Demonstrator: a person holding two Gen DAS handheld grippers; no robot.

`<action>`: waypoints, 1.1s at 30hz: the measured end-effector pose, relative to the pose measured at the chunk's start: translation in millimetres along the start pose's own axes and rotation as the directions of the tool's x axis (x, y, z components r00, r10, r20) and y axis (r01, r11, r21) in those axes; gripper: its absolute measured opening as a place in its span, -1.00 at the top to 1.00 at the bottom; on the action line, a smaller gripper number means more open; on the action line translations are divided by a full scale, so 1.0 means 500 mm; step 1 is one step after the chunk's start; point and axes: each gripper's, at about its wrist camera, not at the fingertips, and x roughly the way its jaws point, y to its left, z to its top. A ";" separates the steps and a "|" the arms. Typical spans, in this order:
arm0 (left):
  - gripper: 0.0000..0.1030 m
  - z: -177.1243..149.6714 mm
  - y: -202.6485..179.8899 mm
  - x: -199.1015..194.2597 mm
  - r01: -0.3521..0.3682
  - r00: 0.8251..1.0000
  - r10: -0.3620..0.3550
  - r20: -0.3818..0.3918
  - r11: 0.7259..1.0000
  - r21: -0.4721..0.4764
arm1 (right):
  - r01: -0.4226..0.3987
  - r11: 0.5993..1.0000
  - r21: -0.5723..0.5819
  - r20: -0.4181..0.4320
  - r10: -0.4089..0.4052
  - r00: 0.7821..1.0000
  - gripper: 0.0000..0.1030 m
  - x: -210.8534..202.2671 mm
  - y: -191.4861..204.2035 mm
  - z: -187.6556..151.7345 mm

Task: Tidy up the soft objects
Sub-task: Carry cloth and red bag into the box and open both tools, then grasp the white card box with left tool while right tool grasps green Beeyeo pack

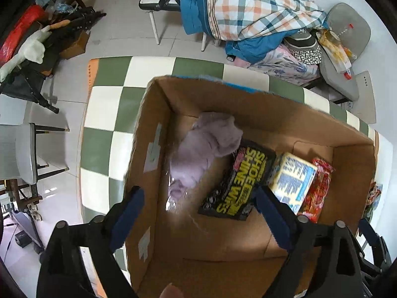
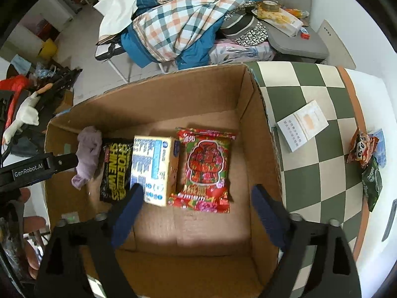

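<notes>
Left tongs [image 1: 198, 213], blue-padded, black-framed: spread apart, empty, poised over the open brown cardboard box [image 1: 153, 114]. Right tongs [image 2: 198, 208], same make: spread apart, empty, above the box floor.

Box contents, left to right:
- crumpled lilac fleece cloth [image 1: 206, 146], far-left corner, long axis running from that corner toward the camera;
- black-and-yellow shoe-shine wipes pack [image 1: 238, 181], touching the cloth, lengthwise front to back;
- pale yellow and blue tissue pack [image 2: 155, 168], same alignment;
- red printed snack bag [image 2: 204, 168], same alignment.

Outside, on the green-and-cream checked surface [image 2: 310, 84]: white booklet [image 2: 301, 129]; small snack packets [image 2: 364, 149].

Step judged: between placements. Next calls for reaching rightward to the packets.
</notes>
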 end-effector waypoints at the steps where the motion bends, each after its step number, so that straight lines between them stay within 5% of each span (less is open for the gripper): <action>1: -0.93 -0.005 0.000 -0.004 -0.001 1.000 0.001 0.009 1.000 0.001 | 0.006 1.000 -0.009 0.003 -0.006 1.000 -0.92 -0.005 0.001 -0.006; 22: -0.95 -0.278 -0.023 -0.179 -0.039 0.968 0.031 0.247 0.999 0.030 | -0.002 0.989 -0.145 0.062 0.011 0.998 -1.00 -0.157 -0.010 -0.181; 33: -0.94 -0.372 -0.057 -0.251 -0.043 0.959 0.026 0.281 0.998 0.055 | -0.070 0.981 -0.180 0.088 0.087 0.992 -1.00 -0.255 -0.033 -0.273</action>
